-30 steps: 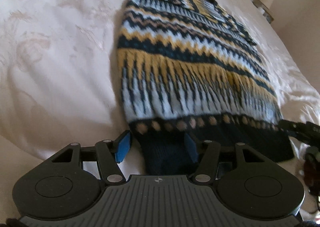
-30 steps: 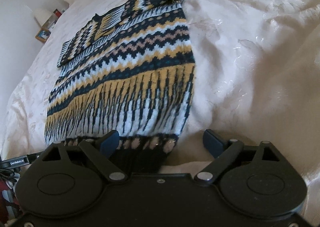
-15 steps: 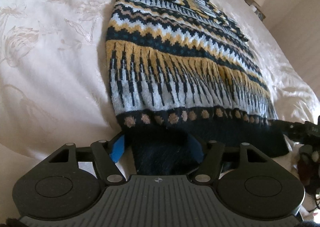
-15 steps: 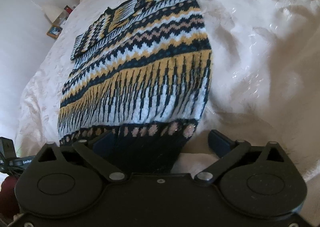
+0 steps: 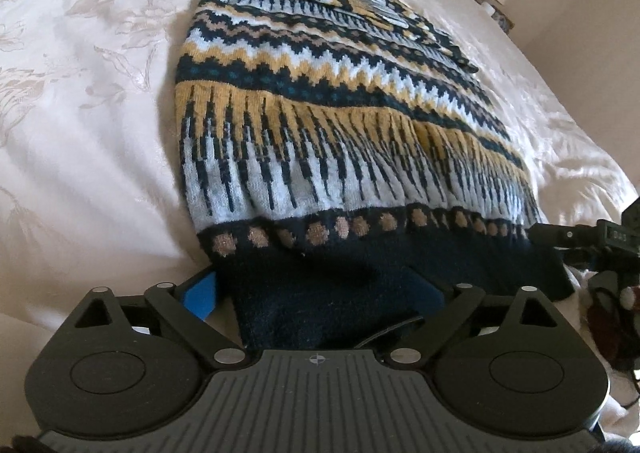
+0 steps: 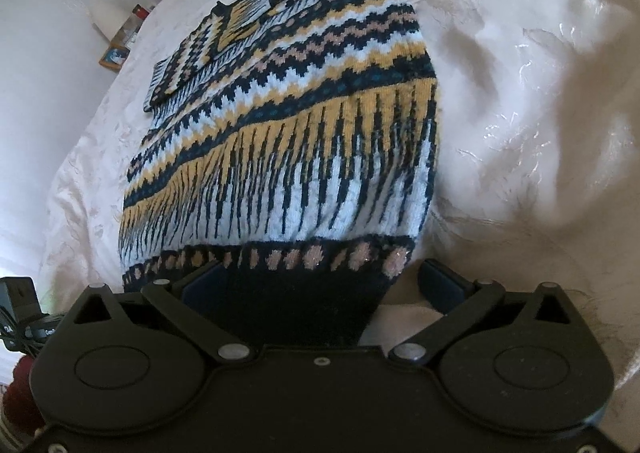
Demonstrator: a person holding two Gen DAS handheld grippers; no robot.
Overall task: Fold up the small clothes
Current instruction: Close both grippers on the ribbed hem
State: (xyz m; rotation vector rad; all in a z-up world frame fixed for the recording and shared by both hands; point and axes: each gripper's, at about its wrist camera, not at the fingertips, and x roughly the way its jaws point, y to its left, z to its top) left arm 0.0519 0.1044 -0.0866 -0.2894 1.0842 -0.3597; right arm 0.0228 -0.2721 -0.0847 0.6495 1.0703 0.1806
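While the patterned sweater (image 5: 328, 125) lies flat along the cream bedspread (image 5: 80, 113), its dark ribbed hem (image 5: 320, 293) sits nearest my cameras. My left gripper (image 5: 316, 293) is spread wide, hem corner lying between its blue pads (image 5: 200, 293), not pinched. My right gripper (image 6: 324, 289) is likewise wide, the hem's other corner reaching in beside its left finger; the right finger (image 6: 440, 285) stands over bare bedspread, apart from the knit. Sleeves are folded across the sweater's far end. From the left wrist view, the right gripper's tip (image 5: 580, 237) shows at the hem's far corner.
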